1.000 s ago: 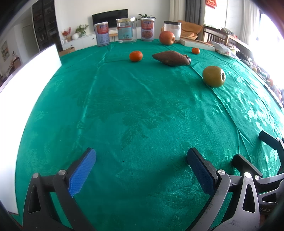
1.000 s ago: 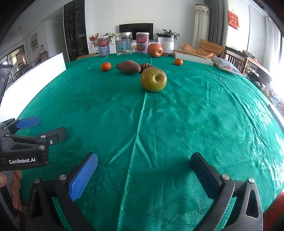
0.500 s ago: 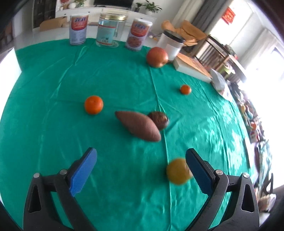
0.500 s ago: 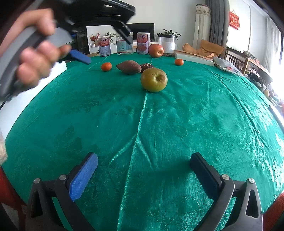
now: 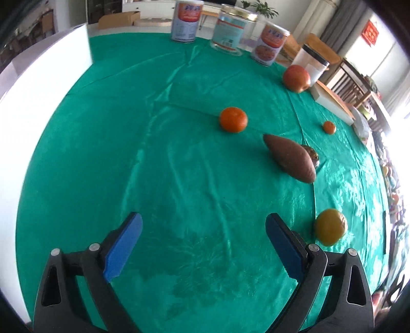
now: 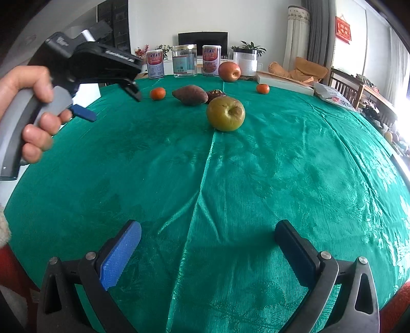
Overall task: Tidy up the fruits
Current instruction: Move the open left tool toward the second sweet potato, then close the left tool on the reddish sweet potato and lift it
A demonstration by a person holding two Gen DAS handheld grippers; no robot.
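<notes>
On the green tablecloth lie a yellow-green apple (image 6: 225, 114) (image 5: 330, 226), a brown sweet potato (image 5: 289, 157) (image 6: 190, 95) with a dark walnut-like fruit (image 5: 311, 153) behind it, a larger orange (image 5: 233, 119) (image 6: 157, 93), a small orange (image 5: 329, 127) (image 6: 263, 88) and a red apple (image 5: 296, 78) (image 6: 229, 71). My left gripper (image 5: 203, 243) is open and empty, raised above the cloth, left of the fruits; it also shows in the right wrist view (image 6: 112, 105). My right gripper (image 6: 208, 252) is open and empty, low near the table's front, facing the yellow-green apple.
Two cans (image 5: 186, 20) and a glass jar (image 5: 232, 30) stand along the far edge, with a white canister (image 5: 310, 63) and a flat box (image 5: 333, 102) to the right. A white board (image 5: 38, 84) stands at the table's left edge.
My left gripper rose from beside the right gripper and swung over the table, then shifted left, so the fruits now sit to its right. The right gripper stayed still.
</notes>
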